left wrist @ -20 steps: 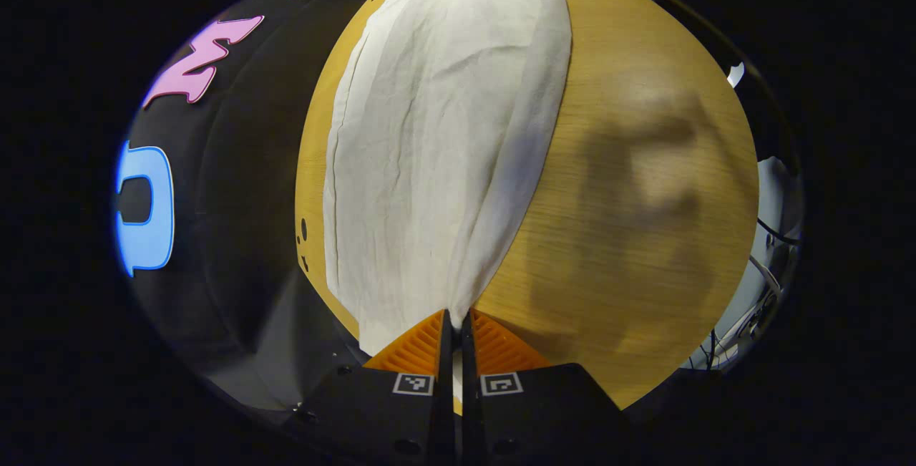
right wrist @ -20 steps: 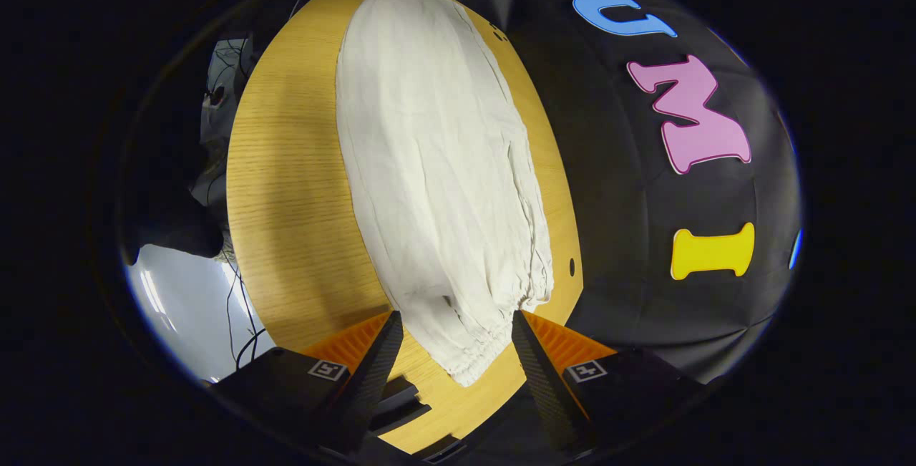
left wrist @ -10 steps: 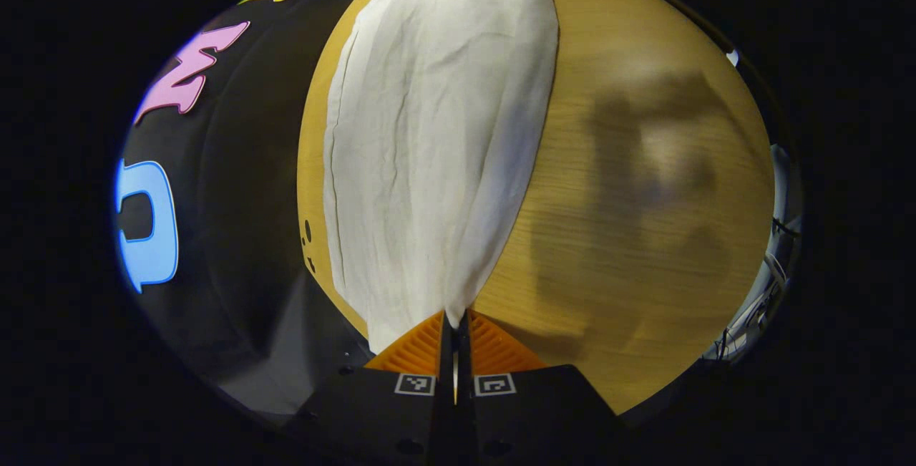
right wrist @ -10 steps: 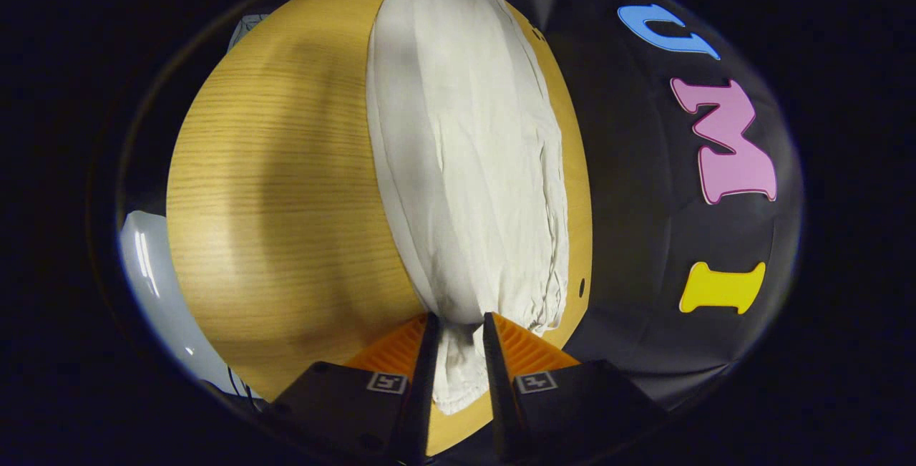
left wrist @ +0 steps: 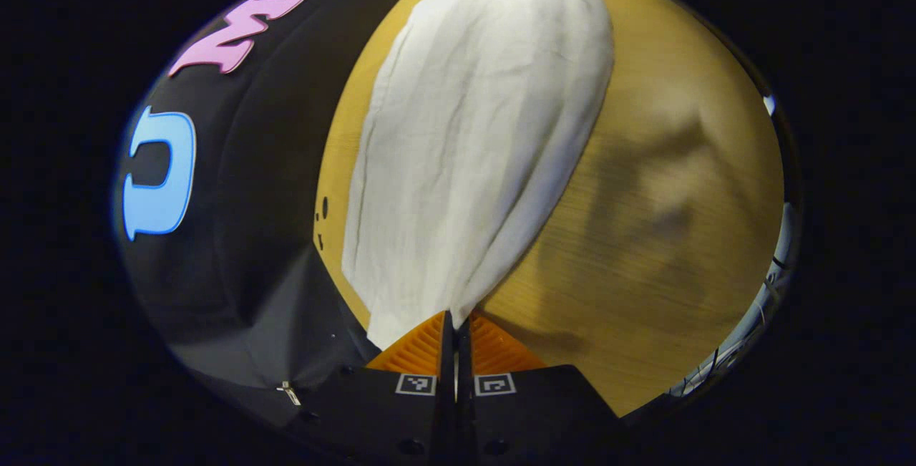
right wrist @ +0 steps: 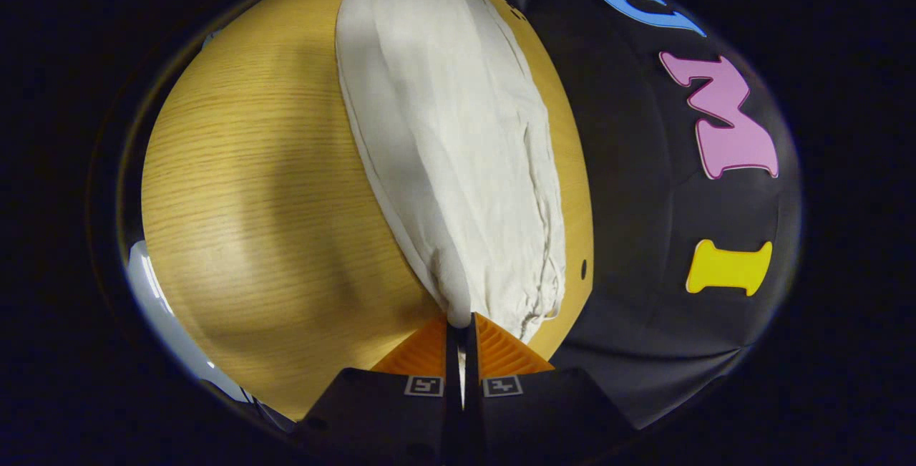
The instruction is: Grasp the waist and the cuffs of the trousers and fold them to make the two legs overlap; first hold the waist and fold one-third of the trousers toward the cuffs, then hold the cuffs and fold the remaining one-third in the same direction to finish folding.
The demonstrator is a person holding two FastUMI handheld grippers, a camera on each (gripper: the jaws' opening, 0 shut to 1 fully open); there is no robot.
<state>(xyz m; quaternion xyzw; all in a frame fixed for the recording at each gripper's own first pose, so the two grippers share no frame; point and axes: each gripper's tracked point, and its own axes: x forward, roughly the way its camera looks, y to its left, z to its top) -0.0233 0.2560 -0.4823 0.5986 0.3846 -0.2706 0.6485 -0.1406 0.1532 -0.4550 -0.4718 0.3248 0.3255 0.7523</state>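
Note:
Off-white trousers [left wrist: 472,144] lie stretched lengthwise on a wooden table [left wrist: 665,237], close to its edge by the black wall. In the left gripper view, my left gripper [left wrist: 455,319] is shut on the near corner of the cuff end, and the cloth rises to it in a raised fold. In the right gripper view, the same trousers [right wrist: 451,137] run away from my right gripper [right wrist: 459,321], which is shut on the gathered waist end, lifting its near edge. The far end of the trousers reaches the top of each view.
The wooden table [right wrist: 250,201] spreads wide and bare on the side away from the wall. Small dark holes [left wrist: 323,207] mark the table edge near the trousers. Cables [left wrist: 751,323] and pale floor lie past the table's far rim.
My right gripper went from open around the waist to shut on it. My left gripper stayed shut on the cuff end and turned a little, with the cloth edge lifted.

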